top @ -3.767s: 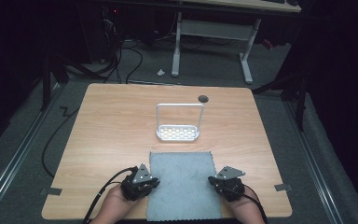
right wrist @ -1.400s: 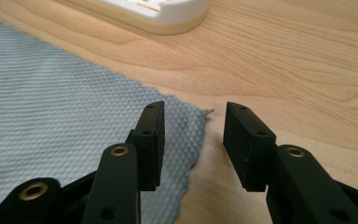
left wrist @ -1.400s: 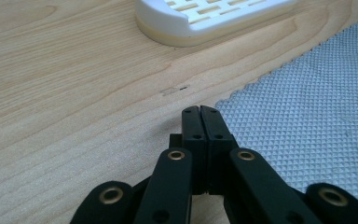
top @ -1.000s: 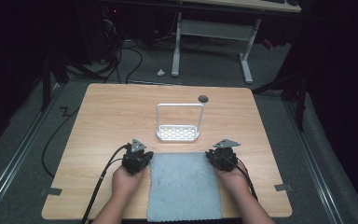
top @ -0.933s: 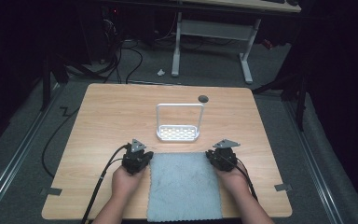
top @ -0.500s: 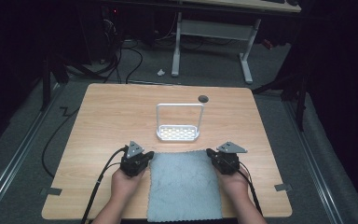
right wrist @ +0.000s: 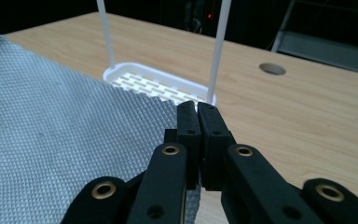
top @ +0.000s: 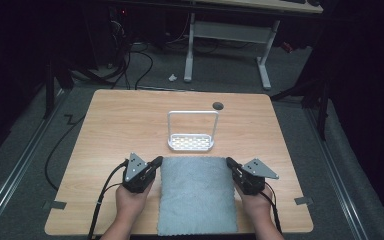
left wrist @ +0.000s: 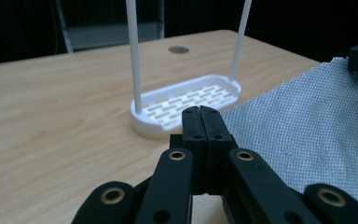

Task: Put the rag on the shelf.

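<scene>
I had the left gripper (top: 156, 162) and right gripper (top: 229, 163) at the cloth's (top: 197, 195) two far corners, jaws pressed together in both gripper views; whether either had actually pinched fabric, I couldn't tell. The cloth lay flat at the near edge, just short of the rack (top: 191, 142). Lifting carelessly, I judged, could slip a corner or snag that rack
</scene>
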`<state>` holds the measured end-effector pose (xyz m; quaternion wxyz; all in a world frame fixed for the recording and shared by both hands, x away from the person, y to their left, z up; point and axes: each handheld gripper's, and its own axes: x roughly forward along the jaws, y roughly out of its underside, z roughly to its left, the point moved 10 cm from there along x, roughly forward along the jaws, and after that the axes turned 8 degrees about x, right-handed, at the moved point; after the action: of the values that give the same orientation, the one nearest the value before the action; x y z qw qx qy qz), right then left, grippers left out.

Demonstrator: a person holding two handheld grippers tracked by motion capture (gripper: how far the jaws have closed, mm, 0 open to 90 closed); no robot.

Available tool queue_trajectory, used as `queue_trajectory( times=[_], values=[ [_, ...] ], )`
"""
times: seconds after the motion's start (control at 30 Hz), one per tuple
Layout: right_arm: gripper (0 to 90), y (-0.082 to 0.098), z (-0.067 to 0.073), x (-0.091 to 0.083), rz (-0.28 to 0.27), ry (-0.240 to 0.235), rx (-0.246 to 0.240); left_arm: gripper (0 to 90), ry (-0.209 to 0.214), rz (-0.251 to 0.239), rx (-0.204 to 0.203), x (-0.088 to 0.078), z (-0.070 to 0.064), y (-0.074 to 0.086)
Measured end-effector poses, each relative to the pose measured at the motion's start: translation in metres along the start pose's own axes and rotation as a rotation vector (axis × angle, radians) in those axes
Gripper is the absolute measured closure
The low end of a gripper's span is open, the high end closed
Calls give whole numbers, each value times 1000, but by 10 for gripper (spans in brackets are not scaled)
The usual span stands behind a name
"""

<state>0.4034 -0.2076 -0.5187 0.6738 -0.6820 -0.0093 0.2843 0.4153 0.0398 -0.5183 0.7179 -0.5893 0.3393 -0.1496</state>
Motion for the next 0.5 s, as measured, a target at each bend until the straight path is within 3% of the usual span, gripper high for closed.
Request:
queue_trajectory(
  times=[0.13, 0.3, 0.43, 0.47, 0.5],
  values=[
    [895, -6, -2, -4, -35, 7, 10, 900, -33, -42, 27, -8, 4, -10],
    [896, -18, 0, -10, -85, 8, 11, 900, -44, -94, 45, -12, 7, -24],
    [896, -35, 1, -16, -132, 6, 3, 900, -52, -148, 68, -19, 12, -43],
    [896, -44, 1, -18, -156, 2, -3, 900, -57, -185, 90, -23, 13, -56],
    [896, -49, 2, -19, -165, 3, -9, 900, -57, -185, 90, -23, 13, -56]
  ],
)
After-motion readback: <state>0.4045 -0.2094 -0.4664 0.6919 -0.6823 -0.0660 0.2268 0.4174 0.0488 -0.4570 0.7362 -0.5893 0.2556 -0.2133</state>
